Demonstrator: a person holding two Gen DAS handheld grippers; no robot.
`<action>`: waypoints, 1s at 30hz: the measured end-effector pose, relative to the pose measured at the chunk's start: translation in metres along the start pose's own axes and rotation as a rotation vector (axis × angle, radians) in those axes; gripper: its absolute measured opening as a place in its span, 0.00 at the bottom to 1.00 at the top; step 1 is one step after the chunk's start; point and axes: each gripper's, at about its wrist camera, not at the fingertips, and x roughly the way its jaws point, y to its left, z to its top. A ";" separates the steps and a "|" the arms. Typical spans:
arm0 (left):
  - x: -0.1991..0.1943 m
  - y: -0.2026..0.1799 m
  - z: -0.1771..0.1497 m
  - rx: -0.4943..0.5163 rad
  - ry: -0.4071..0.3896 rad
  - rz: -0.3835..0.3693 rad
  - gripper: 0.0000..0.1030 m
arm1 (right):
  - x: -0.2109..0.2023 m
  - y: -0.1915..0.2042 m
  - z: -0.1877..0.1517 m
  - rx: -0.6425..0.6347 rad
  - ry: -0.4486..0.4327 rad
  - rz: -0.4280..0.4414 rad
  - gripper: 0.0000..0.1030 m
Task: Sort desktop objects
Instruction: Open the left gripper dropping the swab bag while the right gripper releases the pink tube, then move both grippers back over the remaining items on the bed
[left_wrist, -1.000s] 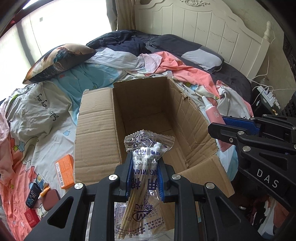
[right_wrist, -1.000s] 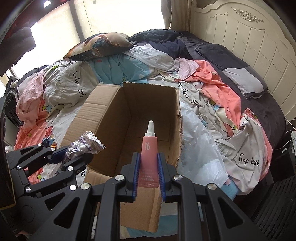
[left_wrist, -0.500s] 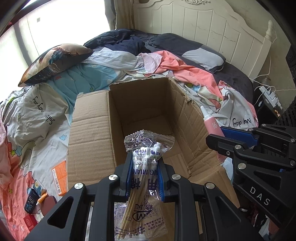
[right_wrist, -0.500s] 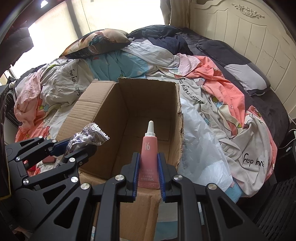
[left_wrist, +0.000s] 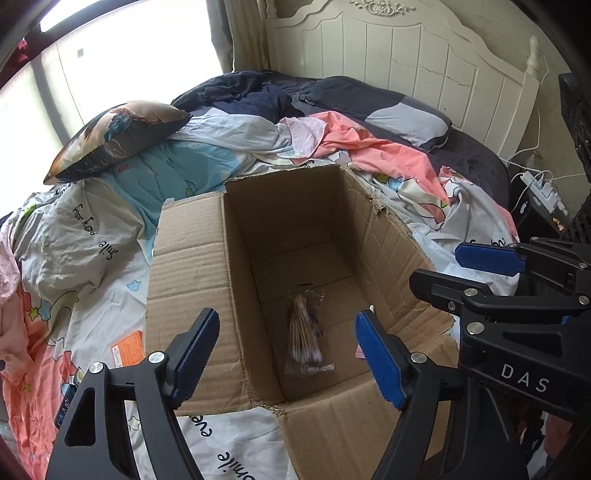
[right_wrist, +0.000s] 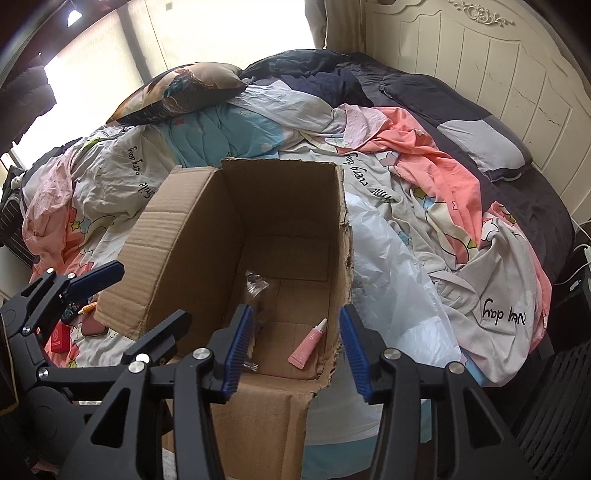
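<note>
Hovering both grippers over the box, jaws spread wide on each, nothing between the pads. Left gripper sits above the box's near end; right gripper likewise, a bit toward the right wall.

Swab bag lies flat on the box floor, near end, roughly mid-width, sticks running front to back. Tube lies on the floor by the near right corner, cap pointing away toward the right wall, apart from the bag.

Both already lie inside the box, which looks like where the sort wants them.

Loose items on the bed left of the box: orange carton, red pack, a pinkish flat thing, and some small bits I can't identify.

Handling guesses:
- Swab bag: very light, crinkly film, slippery. Pinch across the stick bundle, not the empty film, or it slides out.
- Tube: light, soft body, squashes under pressure. Grip mid-body across the width, gently; keep off the cap.
- Orange carton: light, stiff card, flat on soft bedding. Take it across the narrow sides; bedding will give under the pads, so expect fabric in the pinch.
- Red pack: looks rigid, same approach.
</note>
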 end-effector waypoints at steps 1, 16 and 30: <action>-0.001 0.001 0.000 -0.002 -0.001 0.000 0.77 | -0.001 0.001 0.000 0.001 -0.004 -0.002 0.52; -0.038 0.035 -0.019 -0.047 0.009 0.051 0.83 | -0.022 0.035 -0.004 -0.022 -0.017 0.001 0.66; -0.108 0.123 -0.083 -0.187 0.019 0.153 0.85 | -0.056 0.131 -0.021 -0.159 -0.016 0.047 0.68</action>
